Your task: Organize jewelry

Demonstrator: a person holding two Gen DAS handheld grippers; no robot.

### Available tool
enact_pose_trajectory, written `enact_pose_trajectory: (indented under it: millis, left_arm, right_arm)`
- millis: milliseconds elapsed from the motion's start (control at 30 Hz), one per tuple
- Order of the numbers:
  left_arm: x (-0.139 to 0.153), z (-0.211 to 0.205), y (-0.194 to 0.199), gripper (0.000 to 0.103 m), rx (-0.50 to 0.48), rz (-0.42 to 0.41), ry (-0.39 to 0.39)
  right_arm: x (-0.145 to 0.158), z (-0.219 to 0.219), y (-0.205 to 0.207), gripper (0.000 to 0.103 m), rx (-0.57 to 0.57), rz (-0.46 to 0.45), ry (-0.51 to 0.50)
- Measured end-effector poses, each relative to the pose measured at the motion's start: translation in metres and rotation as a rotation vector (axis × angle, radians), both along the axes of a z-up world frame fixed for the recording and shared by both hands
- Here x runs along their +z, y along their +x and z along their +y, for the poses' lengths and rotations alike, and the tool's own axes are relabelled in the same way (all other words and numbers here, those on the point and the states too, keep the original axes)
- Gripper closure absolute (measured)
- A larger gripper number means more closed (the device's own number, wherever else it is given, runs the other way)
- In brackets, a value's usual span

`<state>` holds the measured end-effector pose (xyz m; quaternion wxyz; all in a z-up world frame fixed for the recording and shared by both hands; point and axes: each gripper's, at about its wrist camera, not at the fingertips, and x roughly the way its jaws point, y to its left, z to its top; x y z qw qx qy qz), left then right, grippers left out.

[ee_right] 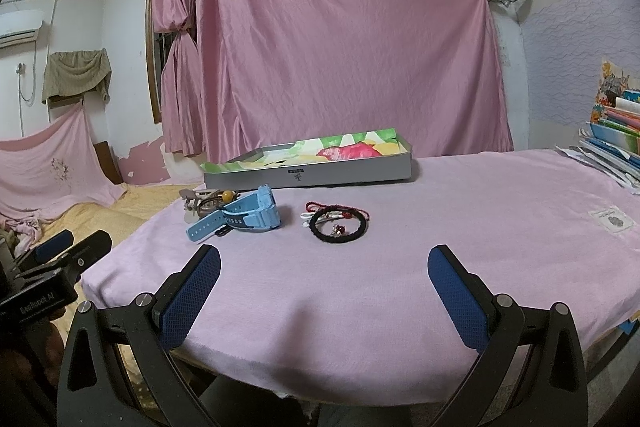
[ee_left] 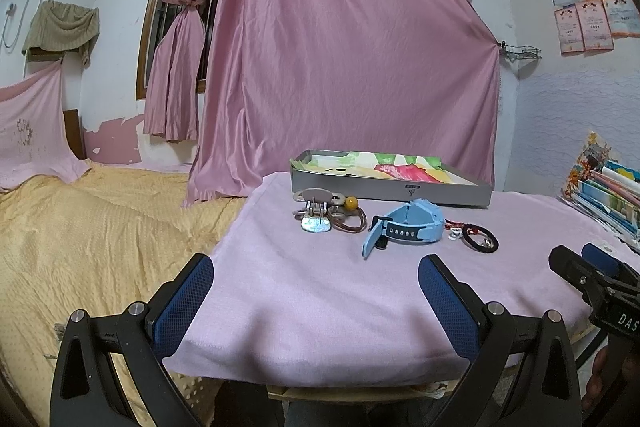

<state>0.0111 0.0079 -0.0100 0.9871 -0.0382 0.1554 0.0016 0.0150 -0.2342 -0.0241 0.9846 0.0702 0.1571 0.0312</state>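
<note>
Both grippers are spread wide and empty over the near edge of the pink cloth (ee_right: 400,267): left gripper (ee_left: 316,303), right gripper (ee_right: 324,291). From the right one, the blue watch (ee_right: 248,217) sits at 11 o'clock, the black band (ee_right: 339,225) at 12, and the tray (ee_right: 308,173) behind. The clip (ee_left: 316,207) lies left of the watch.
</note>
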Motion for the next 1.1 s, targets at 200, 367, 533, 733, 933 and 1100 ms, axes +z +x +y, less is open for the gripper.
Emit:
enact_pose_trajectory:
  millis: [200, 367, 533, 733, 933, 1100]
  left_arm:
    - [0.011, 0.005, 0.018, 0.000, -0.036, 0.033, -0.021]
    - [0.020, 0.004, 0.042, 0.000, -0.077, 0.074, -0.051]
    - [0.027, -0.006, 0.070, 0.000, -0.127, 0.121, -0.066]
    - [0.030, -0.018, 0.110, 0.000, -0.182, 0.194, -0.076]
    - [0.026, -0.025, 0.141, 0.007, -0.238, 0.253, -0.100]
    - [0.021, -0.035, 0.160, 0.028, -0.289, 0.306, -0.086]
  right_arm:
    - [0.010, -0.007, 0.014, 0.001, -0.016, -0.002, -0.013]
    - [0.022, -0.015, 0.030, 0.001, -0.014, 0.004, -0.020]
    - [0.030, -0.027, 0.057, 0.001, -0.010, 0.062, 0.005]
    - [0.025, -0.043, 0.093, 0.002, 0.021, 0.165, 0.062]
    - [0.013, -0.036, 0.117, 0.037, 0.070, 0.247, 0.054]
    - [0.005, -0.027, 0.128, 0.062, 0.121, 0.303, 0.049]
